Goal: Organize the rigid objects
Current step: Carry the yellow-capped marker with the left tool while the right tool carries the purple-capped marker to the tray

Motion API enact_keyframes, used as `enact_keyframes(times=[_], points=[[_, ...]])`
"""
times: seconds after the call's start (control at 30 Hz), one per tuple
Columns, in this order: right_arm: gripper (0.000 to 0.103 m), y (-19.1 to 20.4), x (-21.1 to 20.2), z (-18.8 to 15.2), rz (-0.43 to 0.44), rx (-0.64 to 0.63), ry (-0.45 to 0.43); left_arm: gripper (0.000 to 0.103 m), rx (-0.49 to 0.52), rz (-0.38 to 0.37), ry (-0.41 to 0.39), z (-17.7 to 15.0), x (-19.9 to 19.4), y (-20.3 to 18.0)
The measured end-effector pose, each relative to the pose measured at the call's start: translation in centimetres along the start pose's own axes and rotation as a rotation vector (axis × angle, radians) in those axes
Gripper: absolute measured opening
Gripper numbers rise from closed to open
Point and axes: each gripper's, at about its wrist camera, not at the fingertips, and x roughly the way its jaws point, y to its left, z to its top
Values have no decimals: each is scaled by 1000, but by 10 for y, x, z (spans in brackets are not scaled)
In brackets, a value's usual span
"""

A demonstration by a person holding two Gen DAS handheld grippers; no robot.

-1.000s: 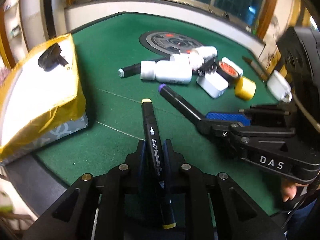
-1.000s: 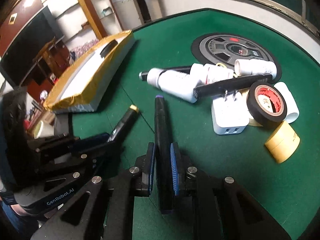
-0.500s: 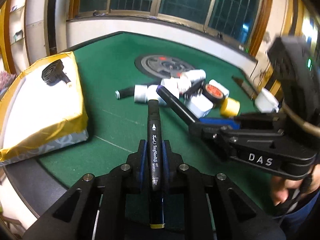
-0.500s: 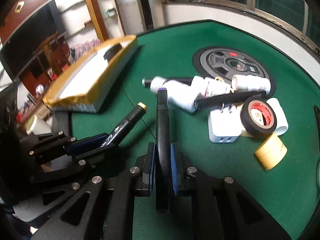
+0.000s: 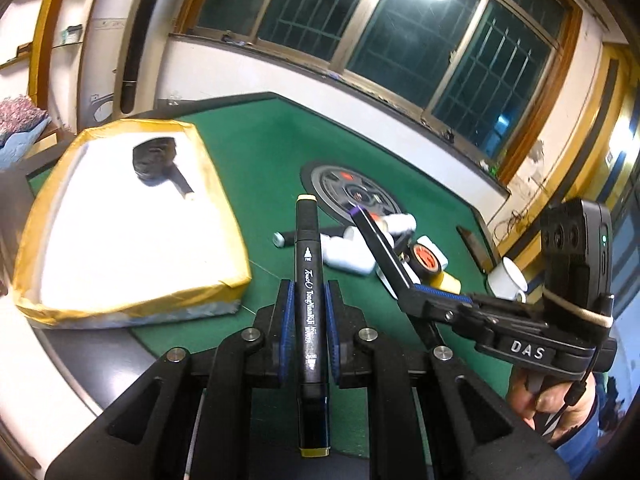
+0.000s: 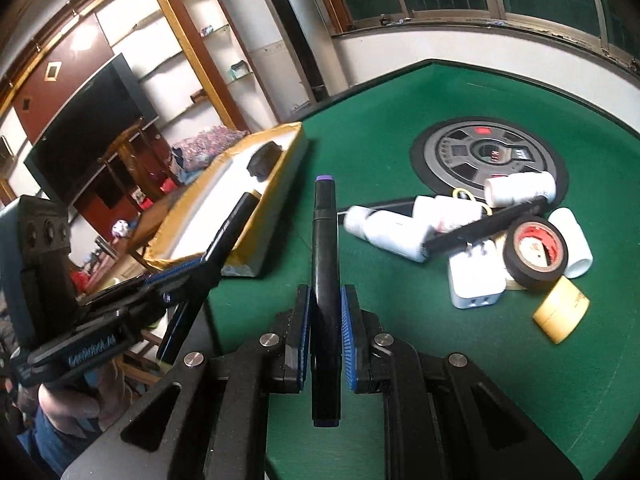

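My left gripper point(image 5: 307, 300) is shut on a black art marker with yellow ends point(image 5: 307, 248), held above the green table and pointing past the corner of the gold-edged white box point(image 5: 120, 232). My right gripper point(image 6: 325, 312) is shut on a black marker with purple ends point(image 6: 325, 240), lifted clear of the felt. In the left wrist view the right gripper point(image 5: 424, 290) carries the purple-tipped marker point(image 5: 376, 240) to the right. From the right wrist camera, the left gripper point(image 6: 180, 270) appears at the left, holding its marker point(image 6: 230, 228) over the box point(image 6: 256, 184).
A pile lies on the green table point(image 6: 400, 80): white bottles point(image 6: 392, 228), a black tape roll point(image 6: 536, 252), a white charger point(image 6: 476, 284), a yellow tape roll point(image 6: 560, 312), another black marker point(image 6: 488, 224). A round dial plate point(image 6: 488, 156) is behind. A black object point(image 5: 154, 156) rests in the box. A white mug point(image 5: 508, 280) stands right.
Both grippers have risen off the table with their markers. The left one swung up and toward the box, and its marker now points straight ahead; the pile looks farther away.
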Motion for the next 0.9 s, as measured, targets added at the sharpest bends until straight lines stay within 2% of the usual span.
enact_keyframes(times=[0.47,0.9], points=[[13,77,32,58,63,-101,10,13,-79,51,-70,50,-31,64],[13,116,102,101,123,-91,85,13,-152,134,-20,78,-16,135]])
